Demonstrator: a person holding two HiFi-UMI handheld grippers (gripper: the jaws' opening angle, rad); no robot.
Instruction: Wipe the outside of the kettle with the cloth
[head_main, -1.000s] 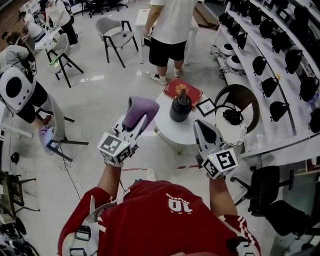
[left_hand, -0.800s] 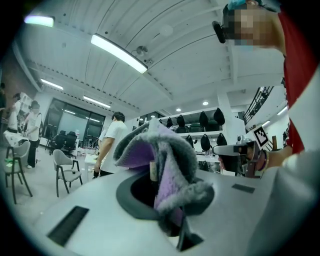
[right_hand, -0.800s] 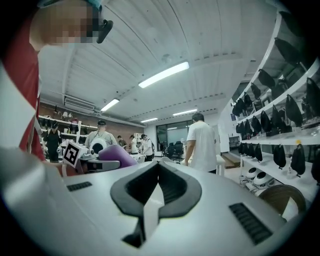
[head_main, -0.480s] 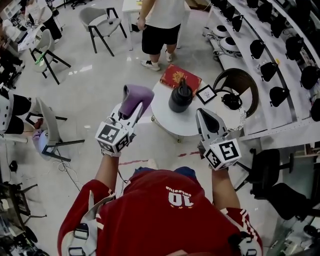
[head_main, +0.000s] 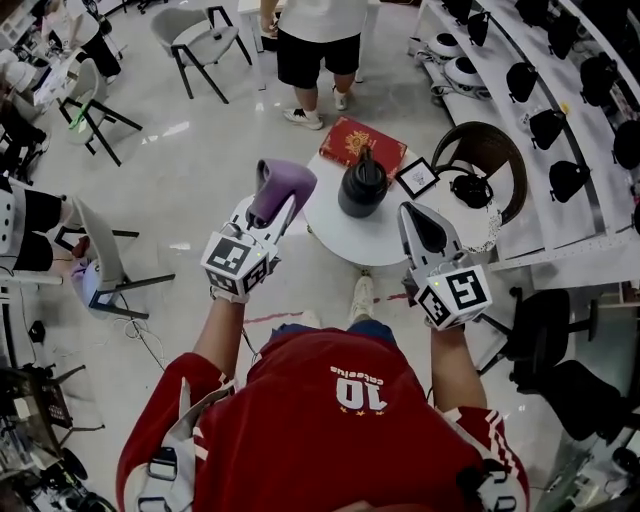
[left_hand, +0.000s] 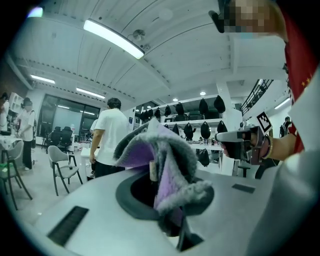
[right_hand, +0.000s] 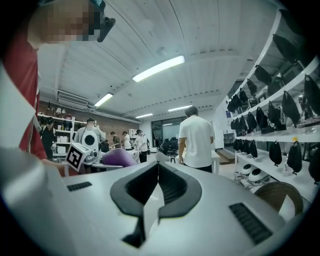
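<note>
The left gripper (left_hand: 167, 210) has its jaws closed on the cloth (left_hand: 162, 160) — purple on one face, grey and fuzzy on the other, bunched so that it stands up out of the jaw tips in a folded tuft. In the head view this gripper is held in the air on the left, tilted forward and a little to the right, with the cloth at its far end. The right gripper (right_hand: 158, 167) has its jaws together at the tips with nothing between them; only a thin pale slit shows lower down between the dark pads. It is also held in the air, on the right, pointing forward.

The kettle (head_main: 361, 188) — dark and squat, standing upright — sits on a round white table (head_main: 375, 250) ahead of the person; in the head view it lies between the two grippers and beyond them, apart from both, and the cloth is not touching it. A red book (head_main: 361, 143) lies at the far side of the table just behind the kettle; a small black picture frame (head_main: 416, 178) lies just to the kettle's right. A brown round-backed chair (head_main: 488, 160) stands to the right of the table with something dark on its seat. A person (head_main: 310, 40) in a white top and dark shorts stands beyond the table; shelves (head_main: 560, 110) along the right carry rows of dark rounded things.
</note>
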